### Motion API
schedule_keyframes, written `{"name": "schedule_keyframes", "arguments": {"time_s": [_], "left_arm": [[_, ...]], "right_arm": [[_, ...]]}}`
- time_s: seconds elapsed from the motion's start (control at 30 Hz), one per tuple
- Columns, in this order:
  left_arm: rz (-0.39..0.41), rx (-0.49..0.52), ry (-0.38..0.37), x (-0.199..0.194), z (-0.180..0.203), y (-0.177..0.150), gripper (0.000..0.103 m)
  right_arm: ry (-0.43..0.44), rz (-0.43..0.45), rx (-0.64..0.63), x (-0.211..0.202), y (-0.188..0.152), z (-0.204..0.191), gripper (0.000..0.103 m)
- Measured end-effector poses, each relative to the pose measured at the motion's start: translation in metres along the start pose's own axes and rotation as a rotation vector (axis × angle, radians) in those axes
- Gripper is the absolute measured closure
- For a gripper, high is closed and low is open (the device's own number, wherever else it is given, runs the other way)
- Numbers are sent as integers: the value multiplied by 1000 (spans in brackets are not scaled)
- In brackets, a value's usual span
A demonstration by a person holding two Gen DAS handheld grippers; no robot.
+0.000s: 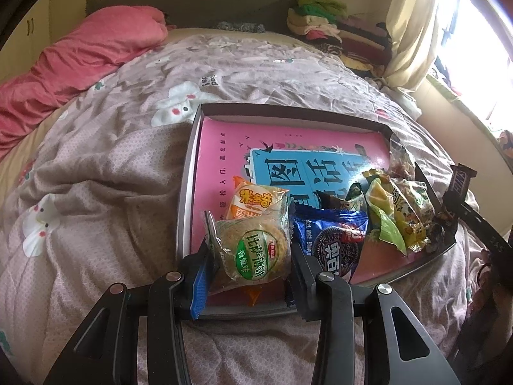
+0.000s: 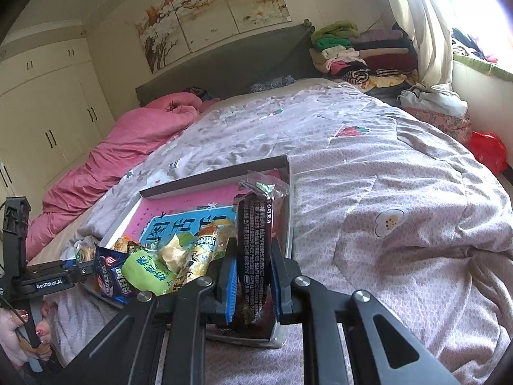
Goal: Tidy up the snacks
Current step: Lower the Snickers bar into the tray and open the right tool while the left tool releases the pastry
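The left claw (image 1: 253, 276) is closed on a round cracker packet (image 1: 256, 250) at the lower middle, above the shallow box (image 1: 189, 173) on the bed (image 1: 112, 160). The right claw (image 2: 253, 284) grips a dark chocolate bar (image 2: 253, 240) upright at the box's right edge, probably so both snacks join the pile inside.

Green-labelled cracker packet (image 1: 253, 250) and upright dark chocolate bar (image 2: 253, 256), above shallow snack-strewn box (image 1: 288, 110).

black grippers (image 1: 250, 276), blue-padded fingers (image 2: 231, 285), silver screws.
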State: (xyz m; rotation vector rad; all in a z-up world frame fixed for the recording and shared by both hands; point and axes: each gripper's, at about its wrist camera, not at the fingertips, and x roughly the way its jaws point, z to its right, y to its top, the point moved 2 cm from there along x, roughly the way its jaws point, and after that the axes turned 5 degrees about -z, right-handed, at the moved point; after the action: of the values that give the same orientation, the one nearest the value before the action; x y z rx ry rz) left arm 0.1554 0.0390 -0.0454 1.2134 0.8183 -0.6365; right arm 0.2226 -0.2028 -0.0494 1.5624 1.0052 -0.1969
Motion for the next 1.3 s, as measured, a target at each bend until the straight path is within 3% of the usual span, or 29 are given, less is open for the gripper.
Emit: {"name": "schedule_keyframes", "arguments": {"time_s": [0.4,0.63,0.77,0.9,1.23,1.3], "left_arm": [[-9,-5,3,3,0,-1,59],[-13,-20,3,5,-4,0,58],[-15,-40,-4,5,-8,0,58],[-12,-47,3,3,-10,1,54],[15,-73,-15,-8,-18,3,47],[23,-69,-6,-13,-18,3,40]], "right_arm": [[-60,-22,-120,14,-4,-21,85],[-35,-32,-135,17,-9,-27,84],[-19,-28,-129,15,-10,-27,79],[-7,-11,-129,11,-10,-28,67],[10,27,-130,-4,-11,-31,63],[13,33,-132,-9,-13,-33,60]]}}
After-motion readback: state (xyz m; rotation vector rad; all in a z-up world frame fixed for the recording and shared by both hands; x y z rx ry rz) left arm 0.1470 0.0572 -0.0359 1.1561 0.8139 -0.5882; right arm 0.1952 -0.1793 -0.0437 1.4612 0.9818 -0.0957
